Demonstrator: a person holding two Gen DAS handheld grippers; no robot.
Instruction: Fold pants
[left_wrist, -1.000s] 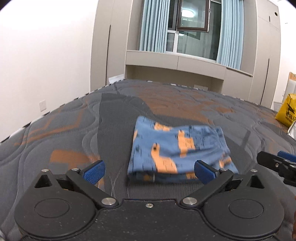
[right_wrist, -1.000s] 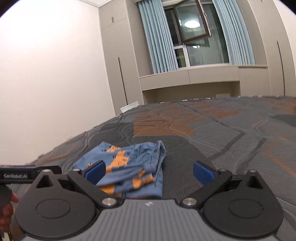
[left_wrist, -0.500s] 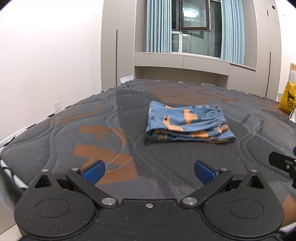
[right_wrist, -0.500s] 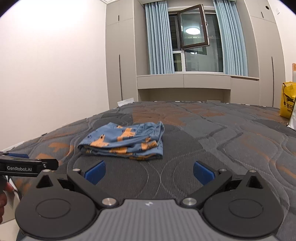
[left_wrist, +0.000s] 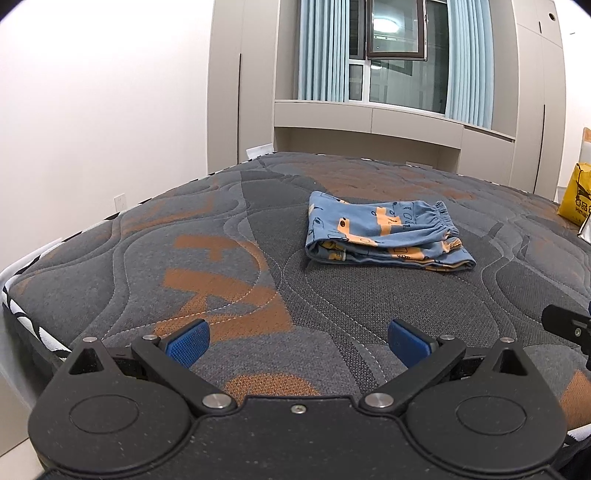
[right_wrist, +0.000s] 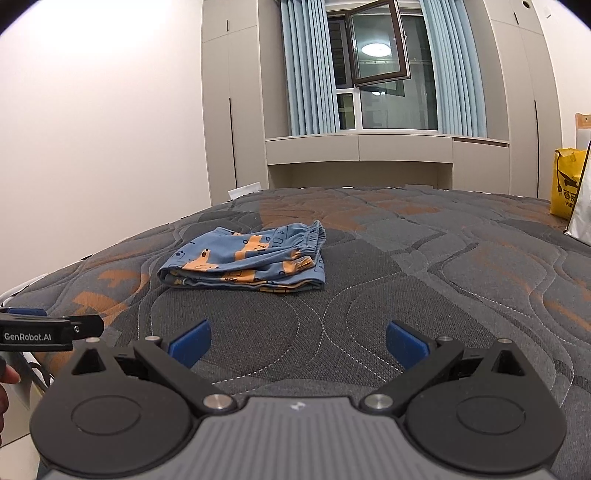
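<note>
The blue pants with orange print (left_wrist: 384, 232) lie folded in a compact stack on the grey and orange mattress (left_wrist: 221, 266); they also show in the right wrist view (right_wrist: 247, 262). My left gripper (left_wrist: 297, 341) is open and empty, well short of the pants, near the mattress's front edge. My right gripper (right_wrist: 297, 341) is open and empty, also back from the pants. The right gripper's tip shows at the right edge of the left wrist view (left_wrist: 569, 326); the left gripper shows at the left of the right wrist view (right_wrist: 48, 332).
A yellow bag (right_wrist: 567, 181) and a white bag (right_wrist: 581, 206) stand at the far right of the bed. Cabinets and a curtained window (right_wrist: 373, 70) are behind it. The mattress edge (left_wrist: 14, 306) drops off at the left.
Both grippers have pulled back and away from the folded pants, which now lie farther off. Both stayed open and empty.
</note>
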